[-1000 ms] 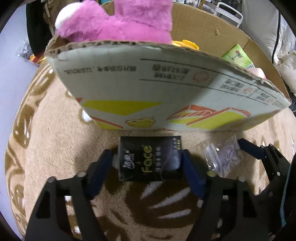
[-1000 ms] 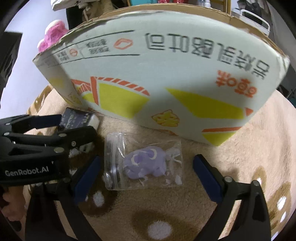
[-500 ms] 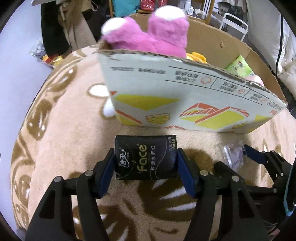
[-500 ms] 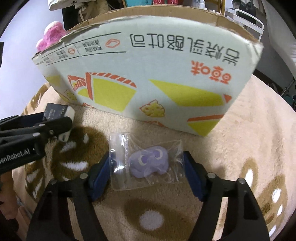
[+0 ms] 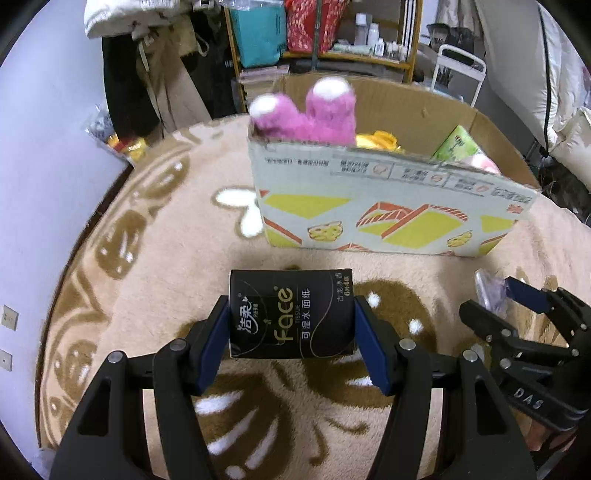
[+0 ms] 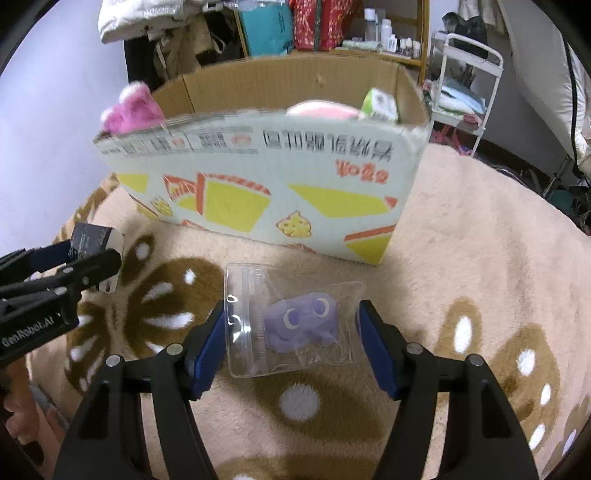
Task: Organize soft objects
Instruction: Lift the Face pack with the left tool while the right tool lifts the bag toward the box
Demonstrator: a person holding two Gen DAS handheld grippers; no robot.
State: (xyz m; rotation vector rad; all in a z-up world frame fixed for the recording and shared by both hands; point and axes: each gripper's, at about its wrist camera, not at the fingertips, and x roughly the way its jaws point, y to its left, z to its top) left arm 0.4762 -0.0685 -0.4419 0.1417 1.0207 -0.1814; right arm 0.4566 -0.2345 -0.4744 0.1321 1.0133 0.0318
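Note:
My left gripper [image 5: 291, 325] is shut on a black tissue pack [image 5: 291, 314] and holds it above the beige rug, short of the cardboard box [image 5: 388, 206]. My right gripper [image 6: 291, 325] is shut on a clear zip bag with a purple soft toy [image 6: 295, 325], also lifted off the rug, in front of the box [image 6: 266, 192]. The box holds a pink plush [image 5: 306, 114], a yellow item [image 5: 376, 140], a green tissue pack [image 5: 458, 144] and a pale pink item [image 6: 321, 110]. Each gripper shows at the edge of the other's view.
The beige rug with brown and white patterns [image 5: 147, 258] covers the surface. A lilac wall [image 5: 44, 147] runs along the left. Shelves with bags and bottles [image 5: 325, 33] and a white cart [image 6: 469, 81] stand behind the box.
Both grippers closed on their items and lifted them up and back from the box wall. The box now shows lower and farther, with its contents visible over the rim.

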